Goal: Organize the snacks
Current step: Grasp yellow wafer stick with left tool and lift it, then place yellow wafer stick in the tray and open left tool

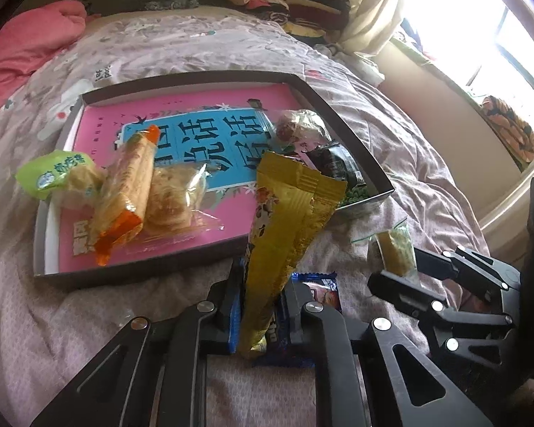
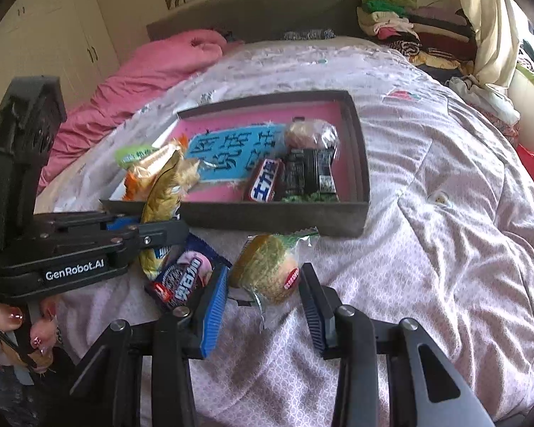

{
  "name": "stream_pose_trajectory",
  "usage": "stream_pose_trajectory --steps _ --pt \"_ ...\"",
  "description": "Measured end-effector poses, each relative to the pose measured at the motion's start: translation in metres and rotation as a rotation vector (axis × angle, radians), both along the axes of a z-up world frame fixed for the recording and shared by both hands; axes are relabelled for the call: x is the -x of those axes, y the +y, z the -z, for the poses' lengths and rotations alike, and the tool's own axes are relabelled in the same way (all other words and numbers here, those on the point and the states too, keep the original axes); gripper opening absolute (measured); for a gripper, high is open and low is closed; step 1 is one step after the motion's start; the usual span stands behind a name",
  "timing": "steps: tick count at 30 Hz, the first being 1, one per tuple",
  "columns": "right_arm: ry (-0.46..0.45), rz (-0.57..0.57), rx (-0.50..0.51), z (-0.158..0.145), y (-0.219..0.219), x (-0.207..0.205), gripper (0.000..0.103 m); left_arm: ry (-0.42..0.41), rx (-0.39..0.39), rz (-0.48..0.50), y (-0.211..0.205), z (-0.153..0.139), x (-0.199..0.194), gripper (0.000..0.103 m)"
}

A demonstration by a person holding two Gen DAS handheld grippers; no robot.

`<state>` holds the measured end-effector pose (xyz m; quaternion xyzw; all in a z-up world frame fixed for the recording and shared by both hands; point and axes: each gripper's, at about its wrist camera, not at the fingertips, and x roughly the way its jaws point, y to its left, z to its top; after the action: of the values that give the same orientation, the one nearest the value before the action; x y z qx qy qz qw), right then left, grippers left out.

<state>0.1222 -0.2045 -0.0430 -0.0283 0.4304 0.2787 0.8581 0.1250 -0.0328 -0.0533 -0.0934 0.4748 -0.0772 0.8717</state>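
A bed (image 2: 427,185) with a pale lilac quilt carries everything, its cover rumpled but bare to the right of the box and along the near edge. A pink blanket (image 2: 153,71) lies bunched at the far left, and folded clothes (image 2: 409,32) are stacked at the far right by the curtain.

A shallow dark box (image 2: 359,149) with a pink floor sits mid-bed. Inside it, along the right wall, lie a round clear-wrapped bun (image 2: 313,131), a black packet (image 2: 306,172) and a red bar (image 2: 265,181); at the left end, an orange-ended cracker pack (image 1: 124,192), a clear bag of biscuits (image 1: 174,203) and a green-wrapped cake (image 1: 53,174) crowd the rim. The middle of the floor is open.

The left tool (image 1: 263,306) is clamped on a gold snack bag (image 1: 284,235), which stands up over the box's near wall. Beneath it on the quilt lies a blue cookie packet (image 2: 185,277).

The right tool (image 2: 263,306) has its blue pads on either side of a clear-wrapped green-and-yellow cake (image 2: 270,270), just before the box's near wall; whether the pads press it cannot be told.
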Motion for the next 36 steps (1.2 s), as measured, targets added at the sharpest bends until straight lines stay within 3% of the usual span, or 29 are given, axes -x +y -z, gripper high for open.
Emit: stream_pose_trajectory --steps 21,36 --pt "-0.114 -0.042 -0.08 -0.028 0.002 0.013 0.041 -0.059 0.002 -0.053 0.022 -0.034 0.023 0.016" --pt "-0.155 -0.028 -0.1 -0.039 0.01 -0.009 0.041 -0.101 -0.014 -0.222 0.082 -0.047 0.014 0.016"
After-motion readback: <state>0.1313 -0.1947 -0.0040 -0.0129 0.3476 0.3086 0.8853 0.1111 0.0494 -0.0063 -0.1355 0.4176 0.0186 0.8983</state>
